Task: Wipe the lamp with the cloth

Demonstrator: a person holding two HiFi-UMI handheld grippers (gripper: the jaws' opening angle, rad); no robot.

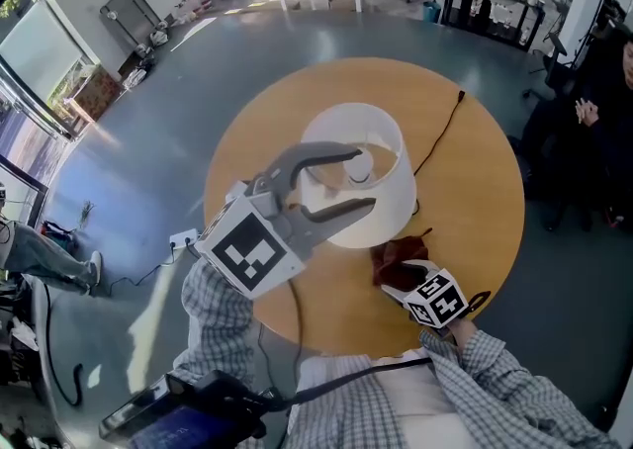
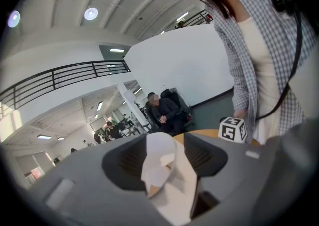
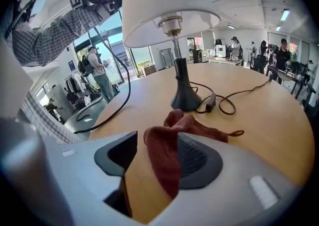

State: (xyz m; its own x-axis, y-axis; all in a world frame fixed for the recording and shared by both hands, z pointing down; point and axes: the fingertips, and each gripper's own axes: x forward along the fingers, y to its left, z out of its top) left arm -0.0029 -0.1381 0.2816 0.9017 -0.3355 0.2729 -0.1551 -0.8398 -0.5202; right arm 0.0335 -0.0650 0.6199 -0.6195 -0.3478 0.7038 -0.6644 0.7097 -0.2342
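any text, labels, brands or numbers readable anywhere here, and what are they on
No readable words, brands or numbers in any view.
left marker cube: black and white square pattern only, no letters.
right marker cube: the same, pattern only.
lamp shade and cloth: plain, no label showing.
dark device at the bottom of the head view: screen too blurred to read.
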